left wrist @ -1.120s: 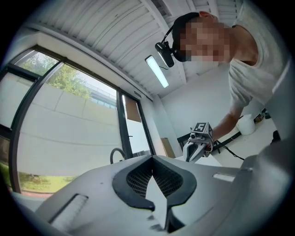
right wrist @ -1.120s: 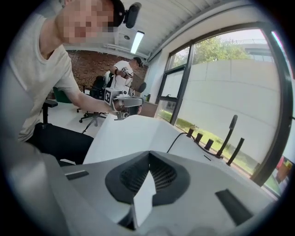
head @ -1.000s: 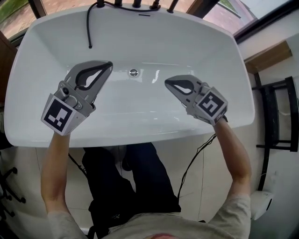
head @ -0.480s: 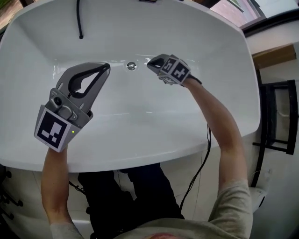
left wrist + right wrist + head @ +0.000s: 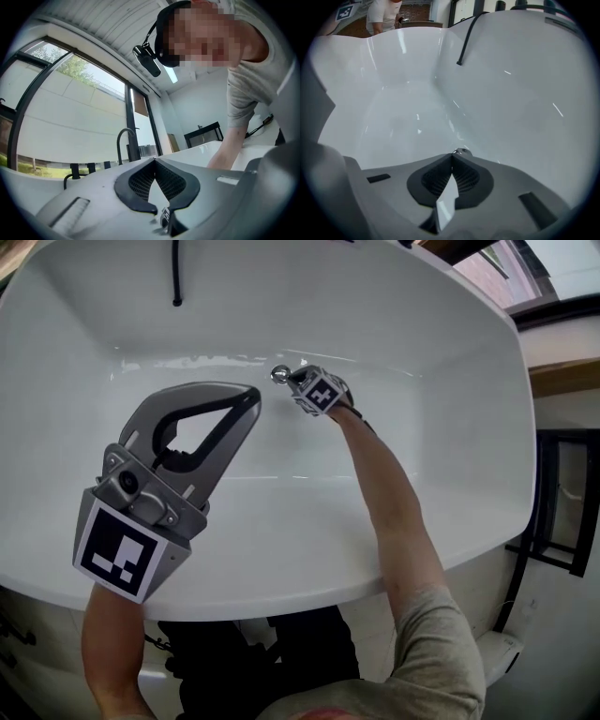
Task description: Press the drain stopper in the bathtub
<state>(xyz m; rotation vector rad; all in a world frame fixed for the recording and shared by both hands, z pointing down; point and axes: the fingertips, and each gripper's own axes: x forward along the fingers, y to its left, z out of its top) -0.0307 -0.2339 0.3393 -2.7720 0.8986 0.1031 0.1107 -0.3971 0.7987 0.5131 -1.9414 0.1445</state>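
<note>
Bathtub (image 5: 450, 427) glossy white, pale glints. Drain stopper (image 5: 279, 375) shiny silver. Left gripper (image 5: 249, 396) grey shell, black jaw pads with fine mesh pattern. Left cube (image 5: 120, 552) white with a black square marker. Right gripper (image 5: 291, 378) same grey and black. Right cube (image 5: 320, 395) black-and-white marker too. Hose (image 5: 175, 273) black. Sleeve (image 5: 436, 643) beige-grey. Trousers (image 5: 234, 652) black. Window frame (image 5: 132, 122) black, green foliage behind the glass.

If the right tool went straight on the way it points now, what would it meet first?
Most likely the drain stopper: it sits just past the right tool's shut tips on the bathtub floor. Whether they already touch is unclear.
</note>
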